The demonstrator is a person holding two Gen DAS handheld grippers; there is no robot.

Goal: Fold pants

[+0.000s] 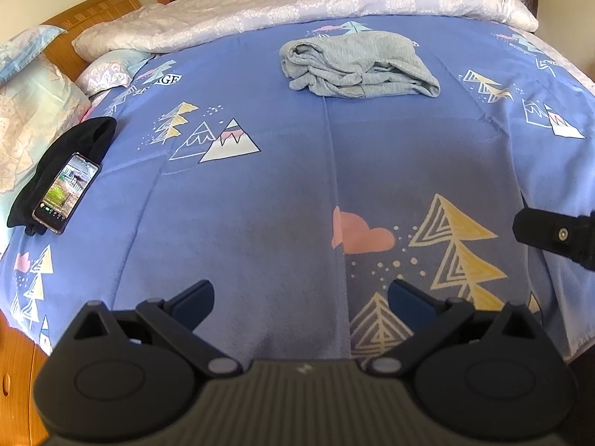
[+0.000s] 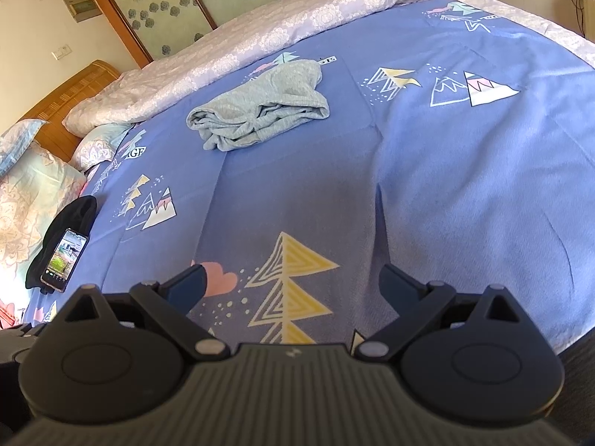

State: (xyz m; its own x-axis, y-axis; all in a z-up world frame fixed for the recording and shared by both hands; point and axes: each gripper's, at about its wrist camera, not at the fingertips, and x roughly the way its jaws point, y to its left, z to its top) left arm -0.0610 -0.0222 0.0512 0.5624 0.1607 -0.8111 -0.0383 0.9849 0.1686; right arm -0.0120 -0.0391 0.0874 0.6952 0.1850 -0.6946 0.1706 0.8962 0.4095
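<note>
Two tools — right tool (image 1: 554, 238) in left view only

A bed with a few stray things on it
A lit smartphone (image 1: 66, 191) lies on a black garment (image 1: 63, 171), perhaps a hat, near floral pillows (image 1: 33, 126); a pale quilt (image 1: 297, 3) bunches beyond the blue bedsheet (image 1: 260, 186).

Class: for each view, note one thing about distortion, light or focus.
Left wrist view: fisheye bows the bed into a dome, dark vignette at the corners. Right wrist view: sunlight brightens the sheet's right side, the near middle is shaded; the gripper body looks soft, the pants sharper.
</note>
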